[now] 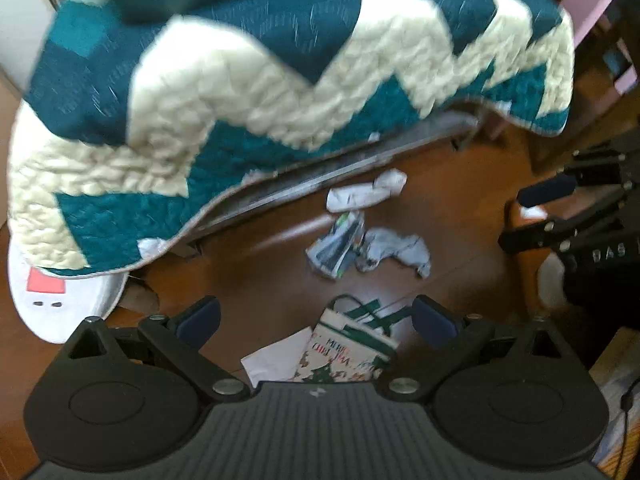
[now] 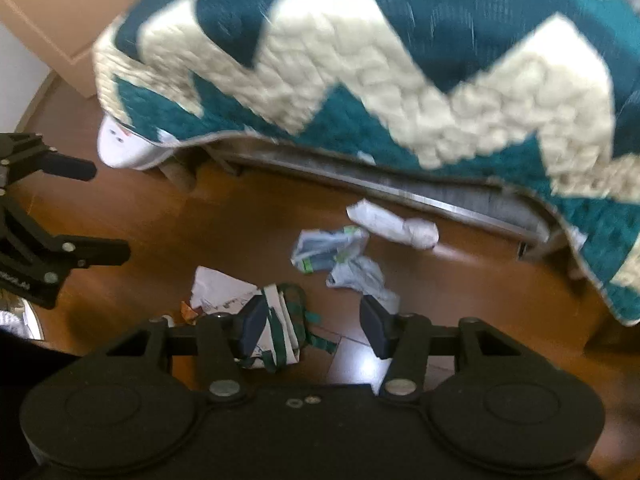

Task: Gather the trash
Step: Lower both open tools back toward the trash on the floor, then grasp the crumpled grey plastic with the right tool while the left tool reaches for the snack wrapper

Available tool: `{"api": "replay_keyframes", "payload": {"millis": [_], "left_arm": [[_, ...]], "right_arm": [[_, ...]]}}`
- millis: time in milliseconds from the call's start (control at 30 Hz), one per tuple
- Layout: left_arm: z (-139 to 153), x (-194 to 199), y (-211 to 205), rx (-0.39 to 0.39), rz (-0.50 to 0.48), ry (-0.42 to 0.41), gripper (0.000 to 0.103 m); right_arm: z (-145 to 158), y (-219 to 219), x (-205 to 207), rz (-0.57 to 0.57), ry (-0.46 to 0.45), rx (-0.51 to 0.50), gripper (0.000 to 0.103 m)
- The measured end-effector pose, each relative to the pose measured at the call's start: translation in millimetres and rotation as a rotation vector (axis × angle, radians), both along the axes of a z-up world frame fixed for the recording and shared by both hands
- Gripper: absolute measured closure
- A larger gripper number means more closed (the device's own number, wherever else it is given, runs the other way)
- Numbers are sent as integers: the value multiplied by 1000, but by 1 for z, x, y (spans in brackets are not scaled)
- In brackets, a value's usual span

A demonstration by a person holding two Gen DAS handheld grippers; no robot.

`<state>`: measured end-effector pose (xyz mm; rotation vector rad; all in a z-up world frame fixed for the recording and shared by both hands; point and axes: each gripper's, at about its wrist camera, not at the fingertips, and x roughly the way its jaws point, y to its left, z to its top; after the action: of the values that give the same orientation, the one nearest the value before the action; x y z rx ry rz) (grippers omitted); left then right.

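Blurring both views, motion softens the floor trash [image 1: 340,248] under both gaping grippers [image 1: 316,320] [image 2: 314,320].

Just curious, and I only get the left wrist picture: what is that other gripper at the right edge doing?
Observer: In the right wrist view the right gripper is open and holds nothing; one finger overlaps the gift bag on the floor.
Visitor: Is there any trash I can't see?
Observer: Yes, a small orange scrap lies beside the white paper.
Visitor: Anything else in the room?
Observer: A cardboard box stands beyond the corner of the quilt.
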<state>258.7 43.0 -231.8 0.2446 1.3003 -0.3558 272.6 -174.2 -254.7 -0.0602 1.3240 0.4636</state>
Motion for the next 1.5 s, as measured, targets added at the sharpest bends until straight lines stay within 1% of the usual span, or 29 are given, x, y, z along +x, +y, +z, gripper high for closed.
{"api": "replay_keyframes", "payload": {"millis": [67,200,300,400,500,667,800,867,967,1033,1133,1267,1333,1400,1467,1500], "left_arm": [[-23,7,6,14,-9,38,1],[-74,17,22,64,-4,105,1],[-117,24,44,76,61,181,1],[-160,26,70,71,159,265,1],[-196,21,91,57,229,343,1],[-245,3,103,90,234,414,1],[-279,-7,115,102,271,477,2],[-292,-13,119,96,276,499,2],[-304,-22,120,86,265,516,2],[-310,-27,122,77,280,532,8],[-317,-32,127,82,309,547,9],[-322,-39,128,75,290,546,12],[-326,-41,129,61,291,547,20],[-329,-42,129,44,303,556,25],[-330,-42,133,34,302,565,28],[-331,-43,133,21,303,573,38]], "right_arm": [[-21,0,5,-4,32,-8,51],[-62,4,18,-6,85,-55,51],[-90,6,27,-13,118,-86,51],[-116,6,34,-22,147,-115,51],[-141,7,38,-16,174,-137,51],[-175,13,41,16,208,-181,51],[-193,17,42,17,215,-194,51],[-201,20,43,35,205,-205,51],[-213,23,44,78,193,-216,51],[-221,25,46,104,187,-234,51],[-233,29,49,130,180,-270,51],[-246,35,55,153,171,-288,51],[-251,39,57,170,166,-296,51],[-255,42,58,188,159,-303,51],[-259,45,59,204,159,-301,51],[-260,47,59,212,157,-302,51]]}}
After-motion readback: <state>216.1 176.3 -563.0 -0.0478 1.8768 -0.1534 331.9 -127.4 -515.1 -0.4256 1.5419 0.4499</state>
